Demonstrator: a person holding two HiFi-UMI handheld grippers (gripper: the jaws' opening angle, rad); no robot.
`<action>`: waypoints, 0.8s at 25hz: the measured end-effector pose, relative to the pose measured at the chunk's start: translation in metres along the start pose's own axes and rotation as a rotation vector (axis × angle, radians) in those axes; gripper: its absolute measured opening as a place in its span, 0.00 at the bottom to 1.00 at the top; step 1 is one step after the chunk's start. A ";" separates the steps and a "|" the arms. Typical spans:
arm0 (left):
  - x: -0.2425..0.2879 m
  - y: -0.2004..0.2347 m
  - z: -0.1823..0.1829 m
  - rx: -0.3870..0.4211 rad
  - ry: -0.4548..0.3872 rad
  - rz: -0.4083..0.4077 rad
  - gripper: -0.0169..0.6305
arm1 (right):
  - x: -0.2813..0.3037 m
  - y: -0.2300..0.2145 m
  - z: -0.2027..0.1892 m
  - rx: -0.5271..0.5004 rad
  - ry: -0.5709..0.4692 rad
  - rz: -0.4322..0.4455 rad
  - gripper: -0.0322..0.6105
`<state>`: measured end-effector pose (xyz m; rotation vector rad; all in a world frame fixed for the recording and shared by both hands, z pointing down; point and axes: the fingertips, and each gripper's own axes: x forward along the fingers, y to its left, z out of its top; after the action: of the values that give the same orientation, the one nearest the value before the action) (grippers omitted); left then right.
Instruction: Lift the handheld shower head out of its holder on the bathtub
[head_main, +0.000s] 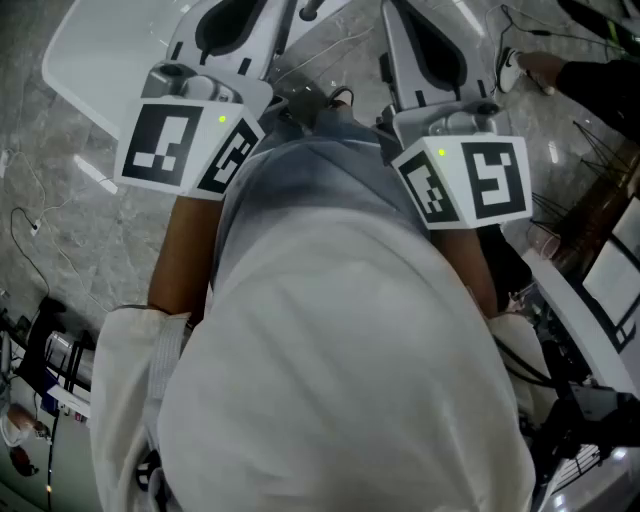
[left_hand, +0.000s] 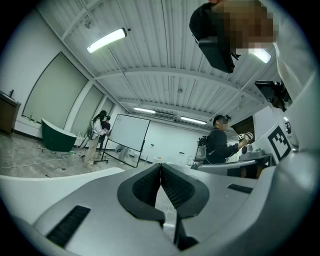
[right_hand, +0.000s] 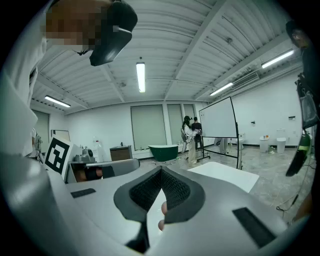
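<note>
No shower head or holder shows in any view. A green bathtub (left_hand: 57, 139) (right_hand: 165, 151) stands far off across the room. A white slab-like surface (head_main: 95, 45) (right_hand: 227, 175) lies just ahead of me. In the head view my own white-clad torso fills the middle, and both grippers are held close in front of it. My left gripper (head_main: 232, 12) (left_hand: 161, 166) has its jaws shut tip to tip with nothing between them. My right gripper (head_main: 415, 15) (right_hand: 161, 171) is likewise shut and empty. Part of a hand (right_hand: 162, 207) shows below the right gripper's pads.
Two people (left_hand: 97, 140) (right_hand: 191, 132) stand by a wheeled whiteboard (left_hand: 129, 135) (right_hand: 220, 120). Another person (left_hand: 220, 142) holds grippers at the right. Cables (head_main: 30, 225) trail on the grey marble floor. Equipment and white shelving (head_main: 590, 300) crowd my right side.
</note>
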<state>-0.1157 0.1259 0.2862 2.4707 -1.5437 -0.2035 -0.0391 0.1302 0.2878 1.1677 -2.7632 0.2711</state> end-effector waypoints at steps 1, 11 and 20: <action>0.002 -0.006 -0.006 0.004 -0.001 0.004 0.05 | -0.005 -0.005 -0.004 0.001 -0.004 0.007 0.07; 0.055 0.012 -0.024 -0.026 0.062 0.097 0.05 | 0.004 -0.084 0.013 0.028 0.020 -0.002 0.07; 0.120 0.040 0.007 0.025 0.134 0.125 0.05 | 0.048 -0.132 0.085 0.051 0.023 0.022 0.07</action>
<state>-0.0991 0.0008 0.2896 2.3430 -1.6457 0.0027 0.0185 -0.0119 0.2286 1.1394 -2.7660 0.3565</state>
